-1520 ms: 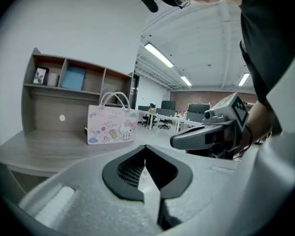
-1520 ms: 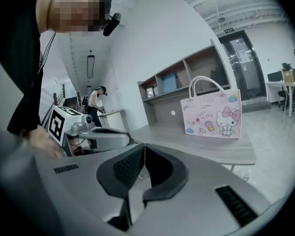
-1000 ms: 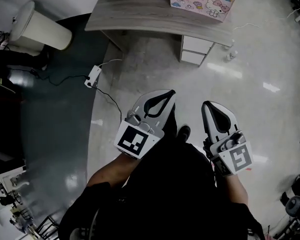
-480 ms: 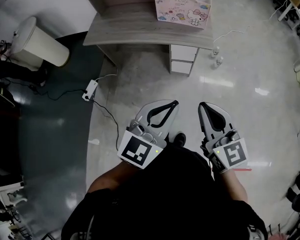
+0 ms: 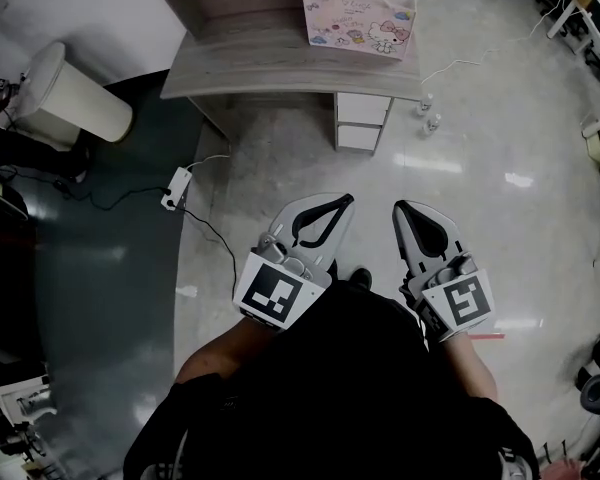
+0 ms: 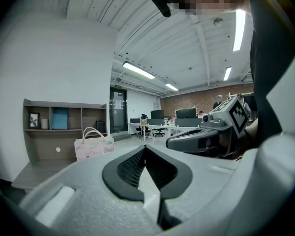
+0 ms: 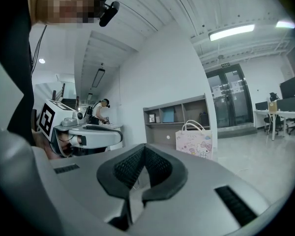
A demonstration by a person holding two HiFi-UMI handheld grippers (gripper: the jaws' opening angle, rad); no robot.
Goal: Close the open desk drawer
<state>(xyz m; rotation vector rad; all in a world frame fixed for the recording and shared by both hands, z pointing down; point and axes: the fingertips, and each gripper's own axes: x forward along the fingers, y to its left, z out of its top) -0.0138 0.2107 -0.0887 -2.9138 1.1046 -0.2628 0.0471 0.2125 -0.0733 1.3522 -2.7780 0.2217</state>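
Head view: the desk drawer (image 5: 360, 124) sits far off under the right end of the tabletop (image 5: 250, 68), well apart from the left tongs (image 5: 342, 204) and right tongs (image 5: 402, 211). Open floor lies between, though a cable (image 5: 212, 226) trailing at left could snag a foot on approach. Left gripper view: the left tongs (image 6: 145, 147) are pressed together and empty, and the drawer is hidden. Right gripper view: the right tongs (image 7: 143, 148) are likewise closed on nothing, and an off-centre push may skew the drawer.

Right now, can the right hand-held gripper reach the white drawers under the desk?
Probably not yet. The right hand-held gripper is held close to the person's body, and a stretch of bare floor separates it from the white drawers. Nothing blocks the way, so stepping closer should do it.
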